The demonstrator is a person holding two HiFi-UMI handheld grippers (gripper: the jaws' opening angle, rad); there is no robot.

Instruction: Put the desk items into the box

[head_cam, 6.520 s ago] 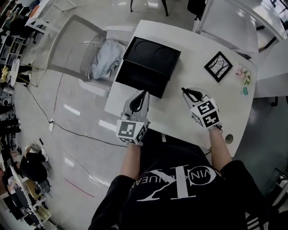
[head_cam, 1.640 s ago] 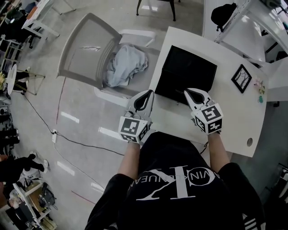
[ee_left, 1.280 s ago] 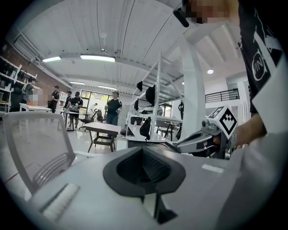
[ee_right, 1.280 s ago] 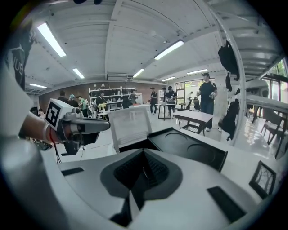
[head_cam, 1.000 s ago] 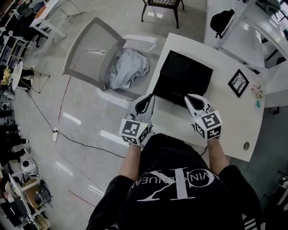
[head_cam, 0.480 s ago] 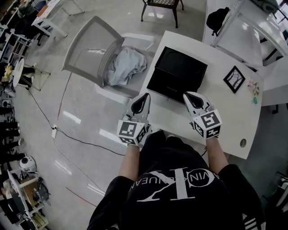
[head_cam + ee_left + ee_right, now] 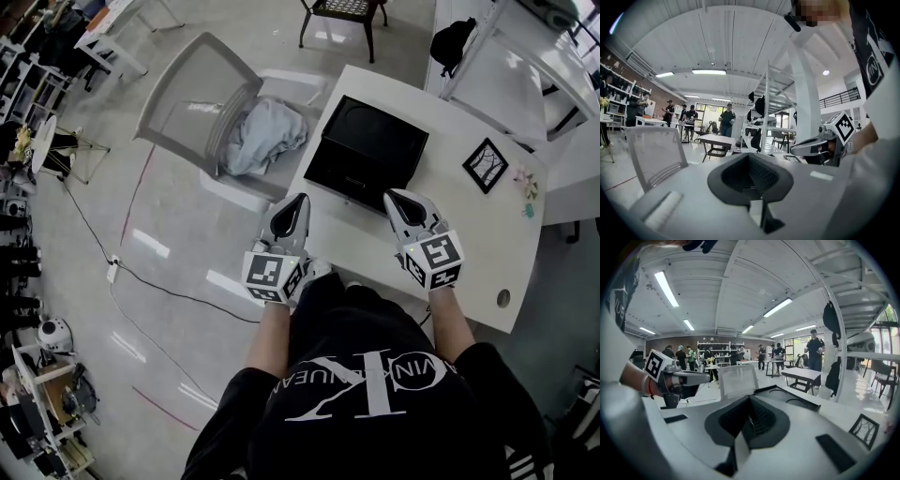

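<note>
Head view: left gripper [image 7: 299,201] and right gripper [image 7: 393,199] were both clenched on nothing at the desk's [image 7: 469,253] near edge, with the box [image 7: 367,150] just ahead. The framed picture [image 7: 486,166] (likely light, stiff and breakable) lay well right; best pinched by its rim. Against half a second earlier, hardly anything had shifted.

Left gripper [image 7: 300,198]: a second ago its tip lay at the near edge of the black box [image 7: 367,148]; now it is drawn back, just clear of it.
Right gripper [image 7: 391,195]: likewise pulled back toward the person, off the box's edge.
</note>
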